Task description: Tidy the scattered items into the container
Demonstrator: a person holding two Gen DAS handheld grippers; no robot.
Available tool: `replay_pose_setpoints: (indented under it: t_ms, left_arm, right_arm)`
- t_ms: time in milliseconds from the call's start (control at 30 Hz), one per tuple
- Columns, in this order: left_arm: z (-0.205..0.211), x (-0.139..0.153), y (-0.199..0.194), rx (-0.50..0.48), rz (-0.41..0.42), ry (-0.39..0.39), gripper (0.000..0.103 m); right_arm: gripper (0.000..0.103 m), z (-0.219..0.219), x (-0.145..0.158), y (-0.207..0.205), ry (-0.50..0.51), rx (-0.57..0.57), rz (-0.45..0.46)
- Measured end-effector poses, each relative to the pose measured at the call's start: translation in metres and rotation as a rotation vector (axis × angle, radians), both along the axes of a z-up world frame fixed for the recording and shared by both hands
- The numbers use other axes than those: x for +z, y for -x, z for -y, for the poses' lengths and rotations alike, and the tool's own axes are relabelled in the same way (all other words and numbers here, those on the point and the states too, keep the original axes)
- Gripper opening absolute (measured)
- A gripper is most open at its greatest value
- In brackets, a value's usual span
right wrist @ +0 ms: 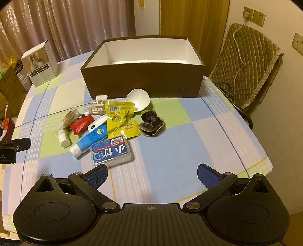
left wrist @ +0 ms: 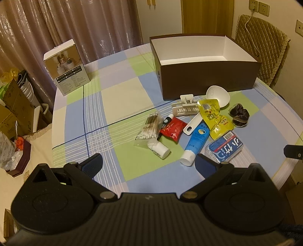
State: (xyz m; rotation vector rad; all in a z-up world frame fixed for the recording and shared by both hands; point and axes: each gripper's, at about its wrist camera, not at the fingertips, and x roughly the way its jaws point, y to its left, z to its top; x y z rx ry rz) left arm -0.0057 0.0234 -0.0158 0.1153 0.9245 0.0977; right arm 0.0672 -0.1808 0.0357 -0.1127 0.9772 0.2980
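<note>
We hover both grippers, fingers spread and empty, over the worktop [right wrist: 170, 143]. The floss-pick case [right wrist: 110, 151] lies at eleven o'clock from our right gripper [right wrist: 152, 176], long axis crosswise, nearer it than the left gripper [left wrist: 149, 164]; the brown box [right wrist: 144, 79] waits at twelve.

Domestic room: checked tablecloth [right wrist: 170, 132], drawn curtains [left wrist: 75, 28], padded chair [right wrist: 246, 66], wall sockets [right wrist: 253, 15].

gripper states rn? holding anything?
Left gripper: open, jaws wide apart, holding nothing.
Right gripper: open, jaws wide apart, holding nothing.
</note>
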Motion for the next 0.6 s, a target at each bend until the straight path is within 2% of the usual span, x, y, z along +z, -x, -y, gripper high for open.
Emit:
replay_pose_setpoints:
  t_ms: [600]
  left_arm:
    - [-0.022, -0.012, -0.006, 0.036, -0.017, -0.004, 0.102]
  right_arm:
    - [0.103, -0.012, -0.012, -0.014, -0.019, 0.040, -0.033]
